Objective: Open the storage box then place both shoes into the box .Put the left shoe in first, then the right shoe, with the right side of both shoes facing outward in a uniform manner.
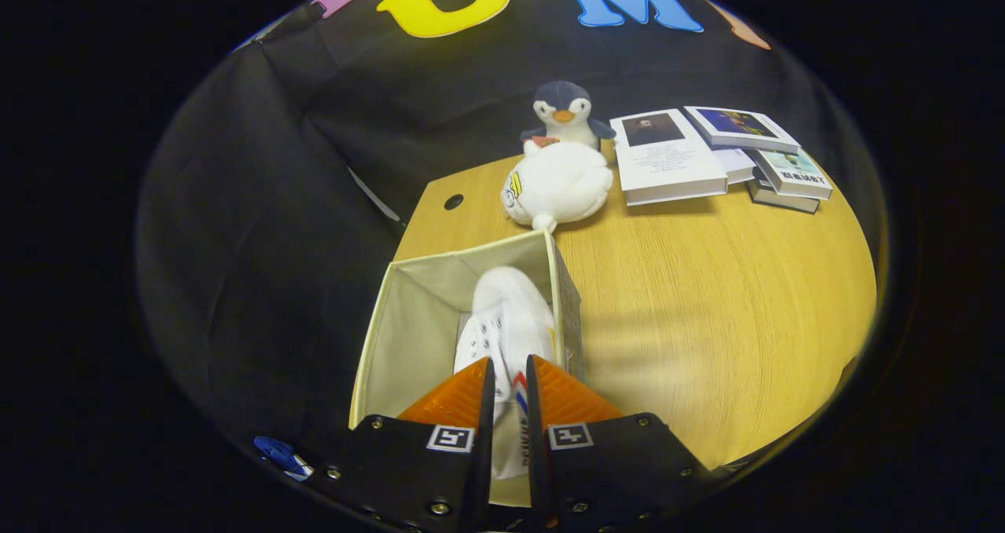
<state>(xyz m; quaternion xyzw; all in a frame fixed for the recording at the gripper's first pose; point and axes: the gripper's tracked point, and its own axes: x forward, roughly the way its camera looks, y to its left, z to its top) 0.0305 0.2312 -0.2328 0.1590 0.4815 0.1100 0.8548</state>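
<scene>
a wooden table [707, 297] stands against the black booth wall. on it the open storage box [408, 321] holds a white shoe [506, 313] by its right wall, toe away. the gripper [510, 384] is narrowed onto the shoe's heel, both fingers pressing. this looks like lowering a shoe in; next, let go and lift clear. beyond sit a white plush [559, 184], a penguin [564, 113] and books [707, 156].

White shoe [506, 317], beige box [408, 321]

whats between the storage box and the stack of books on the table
In the gripper view, bare wooden tabletop separates the storage box from the books. The gripper holds a white shoe over the box.
</scene>
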